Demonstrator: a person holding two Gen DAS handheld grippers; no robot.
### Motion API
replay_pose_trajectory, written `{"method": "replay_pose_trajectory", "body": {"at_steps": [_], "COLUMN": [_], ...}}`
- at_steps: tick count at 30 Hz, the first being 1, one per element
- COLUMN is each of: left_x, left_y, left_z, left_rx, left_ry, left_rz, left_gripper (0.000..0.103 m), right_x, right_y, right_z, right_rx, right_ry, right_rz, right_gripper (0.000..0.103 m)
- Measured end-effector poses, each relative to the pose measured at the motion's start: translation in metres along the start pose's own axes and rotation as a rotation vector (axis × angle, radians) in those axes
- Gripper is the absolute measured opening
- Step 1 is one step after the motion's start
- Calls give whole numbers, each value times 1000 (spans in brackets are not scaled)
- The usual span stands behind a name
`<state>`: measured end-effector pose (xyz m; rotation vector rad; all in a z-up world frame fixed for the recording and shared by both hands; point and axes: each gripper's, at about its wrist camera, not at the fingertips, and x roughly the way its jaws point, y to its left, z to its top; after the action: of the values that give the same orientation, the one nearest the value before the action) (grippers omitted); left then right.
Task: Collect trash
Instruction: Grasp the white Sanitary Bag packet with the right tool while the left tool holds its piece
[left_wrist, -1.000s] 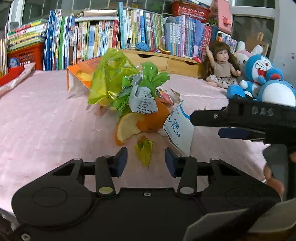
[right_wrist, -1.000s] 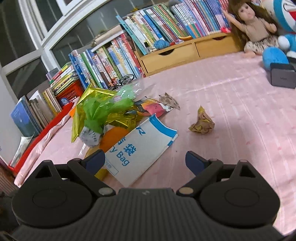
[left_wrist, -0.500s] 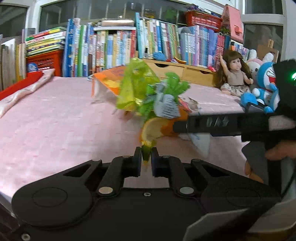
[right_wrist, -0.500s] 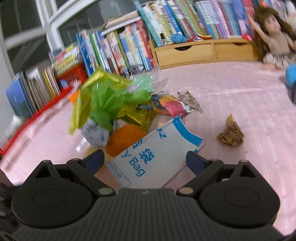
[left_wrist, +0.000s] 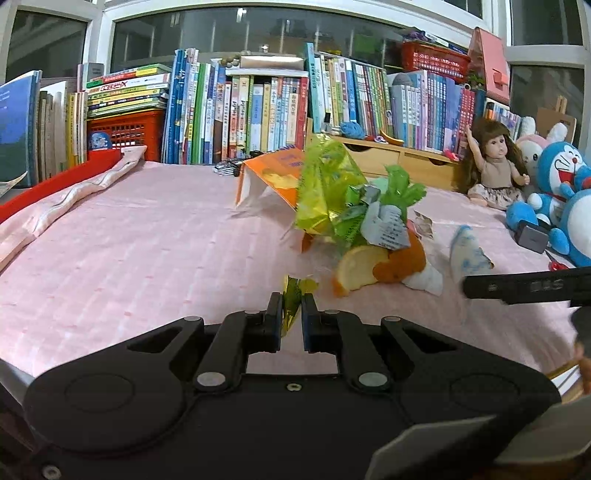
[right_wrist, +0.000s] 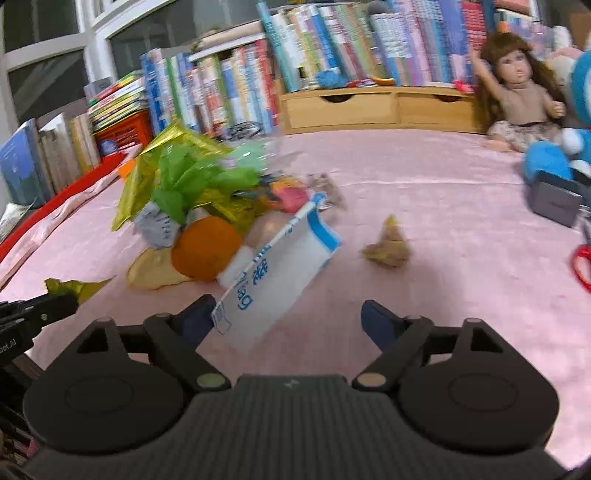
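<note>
while pinched, green wrapper (left_wrist: 291, 300) (left jaws)

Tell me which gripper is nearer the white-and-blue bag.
Right. The right gripper is open with the white-and-blue bag lying between its fingers. The left gripper is off to the bag's side, shut on a yellow-green wrapper.

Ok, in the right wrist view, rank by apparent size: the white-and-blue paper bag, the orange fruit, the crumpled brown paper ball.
Largest to smallest:
1. White-and-blue paper bag, though it lies nearest the camera
2. Round orange fruit
3. Crumpled brown paper ball, smallest
</note>
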<state>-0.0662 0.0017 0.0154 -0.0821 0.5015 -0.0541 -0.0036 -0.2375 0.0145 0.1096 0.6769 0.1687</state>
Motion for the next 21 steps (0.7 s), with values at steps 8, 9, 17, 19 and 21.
{"method": "replay_pose_trajectory", "body": {"at_steps": [8,9,17,19,21], "left_x": [-1,-1,0,-1,-3], "left_y": [5,4,-1,-2,-4], "left_z": [2,2,-6,-7,-7], "left_rx": [-16,-16,1,7,18], "left_ry": [-3,-3,12,11,5], "left_rz": [-1,-2,1,1,4], "left_gripper": [10,10,10,10,10], "right_x": [-6,-7,8,17,24], "right_y": [-15,-17,3,11,16], "right_z": [-7,-9,-11,-11,-14], "right_rx": [-21,-3,94,88,83], "right_ry": [32,31,-16,-33,-54], "right_rz": [-171,-156,-110,-182,-237], "right_gripper": [92,92,92,91,88]}}
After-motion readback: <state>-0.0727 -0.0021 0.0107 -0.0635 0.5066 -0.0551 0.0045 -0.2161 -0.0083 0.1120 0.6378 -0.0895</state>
